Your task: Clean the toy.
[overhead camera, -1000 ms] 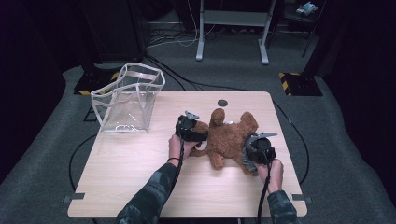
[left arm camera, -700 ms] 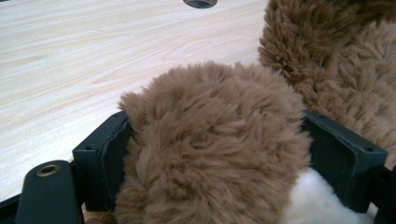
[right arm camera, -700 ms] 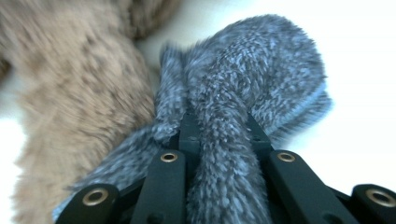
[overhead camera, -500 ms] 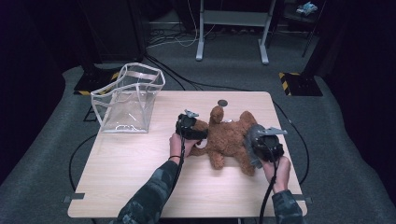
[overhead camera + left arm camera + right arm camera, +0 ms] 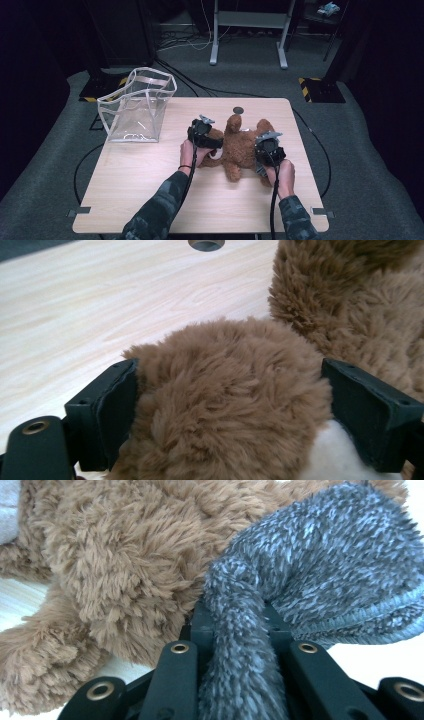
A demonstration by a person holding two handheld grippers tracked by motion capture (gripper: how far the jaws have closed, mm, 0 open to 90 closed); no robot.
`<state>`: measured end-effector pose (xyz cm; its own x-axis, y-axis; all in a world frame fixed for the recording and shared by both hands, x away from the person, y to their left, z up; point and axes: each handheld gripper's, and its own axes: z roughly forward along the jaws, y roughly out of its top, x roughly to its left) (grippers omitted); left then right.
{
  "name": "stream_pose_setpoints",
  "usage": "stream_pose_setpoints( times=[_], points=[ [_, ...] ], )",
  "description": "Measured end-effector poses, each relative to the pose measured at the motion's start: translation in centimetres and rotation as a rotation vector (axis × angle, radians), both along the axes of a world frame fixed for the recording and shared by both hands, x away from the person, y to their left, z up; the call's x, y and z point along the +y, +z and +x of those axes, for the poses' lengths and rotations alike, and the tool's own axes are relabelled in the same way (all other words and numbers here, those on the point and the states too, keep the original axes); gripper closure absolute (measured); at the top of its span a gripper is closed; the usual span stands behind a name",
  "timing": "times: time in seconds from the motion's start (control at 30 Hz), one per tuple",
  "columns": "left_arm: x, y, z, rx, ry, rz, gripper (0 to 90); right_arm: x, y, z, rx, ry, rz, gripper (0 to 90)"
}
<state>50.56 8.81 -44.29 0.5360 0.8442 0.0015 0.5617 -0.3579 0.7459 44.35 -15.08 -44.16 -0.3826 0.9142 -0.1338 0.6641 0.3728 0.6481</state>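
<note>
Brown and fluffy, the teddy bear (image 5: 240, 147) is lying flat on the wooden counter (image 5: 150, 190), a bit right of the middle and nearer the far edge than the near one. Two hands are coming in from the near edge, and each one is holding a black tool. The left tool (image 5: 207, 142) is sitting at the bear's left side. In the left gripper view its jaws are standing wide, one on each side of a round furry part of the bear (image 5: 225, 405), and they have just been opening a little more; the fur is brushing both pads, but I cannot tell if they are squeezing it. The right tool (image 5: 264, 156) is at the bear's right side. In the right gripper view its jaws are pressed close together and are pinching a fuzzy grey cloth piece (image 5: 320, 565) that is lying against the bear's brown fur. A see-through bag (image 5: 137, 107) with white trim is standing open at the far left corner of the counter, well apart from the bear. A small round hole (image 5: 238, 110) is showing in the counter just past the bear, near the far edge.
</note>
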Motion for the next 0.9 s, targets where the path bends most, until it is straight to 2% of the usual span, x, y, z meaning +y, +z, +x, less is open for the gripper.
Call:
stream_pose_setpoints(
  times=[0.03, 0.2, 0.27, 0.33, 0.4, 0.6, 0.63, 0.7, 0.77, 0.83, 0.9],
  points=[
    [0.0, 0.3, -0.3, -0.007, -0.001, 0.005, 10.7, 0.0, 0.0, 0.0, -0.002, 0.001, -0.002, 75.0],
    [0.6, 1.1, -1.5, -0.052, 0.013, -0.038, 9.0, 0.0, -0.2, -0.1, -0.002, -0.009, 0.002, 75.0],
    [0.7, 1.1, -1.6, -0.049, 0.011, -0.040, 10.0, -0.2, -0.3, 0.0, -0.008, -0.005, 0.008, 75.0],
    [0.5, 0.4, -1.3, -0.021, 0.001, -0.019, 12.6, -0.2, -0.3, 0.1, 0.001, -0.015, 0.022, 74.9],
    [0.4, -0.3, -0.7, 0.010, 0.011, -0.036, 12.5, -0.4, -0.3, 0.3, 0.003, -0.016, 0.023, 74.8],
    [-0.3, -1.1, 0.5, 0.030, 0.034, -0.002, 13.6, -0.7, 0.4, 0.4, 0.011, -0.026, 0.035, 73.1],
    [-0.3, -1.2, 0.7, 0.033, 0.038, -0.006, 13.8, -0.9, 0.8, 0.1, -0.007, -0.031, 0.035, 72.9],
    [-0.3, -1.4, 1.0, 0.040, 0.044, -0.015, 14.4, -1.0, 1.8, -0.8, -0.041, -0.049, 0.066, 72.8],
    [-0.2, -1.6, 1.4, 0.051, 0.046, -0.016, 14.6, -0.5, 2.4, -1.4, -0.070, -0.027, 0.061, 72.9],
    [-0.4, -1.7, 1.8, 0.059, 0.052, -0.020, 15.1, 0.2, 2.1, -1.5, -0.067, -0.006, 0.055, 72.9],
    [-0.4, -1.8, 2.1, 0.073, 0.050, -0.022, 15.4, 0.6, 1.2, -1.1, -0.038, -0.006, 0.035, 72.9]
  ],
)
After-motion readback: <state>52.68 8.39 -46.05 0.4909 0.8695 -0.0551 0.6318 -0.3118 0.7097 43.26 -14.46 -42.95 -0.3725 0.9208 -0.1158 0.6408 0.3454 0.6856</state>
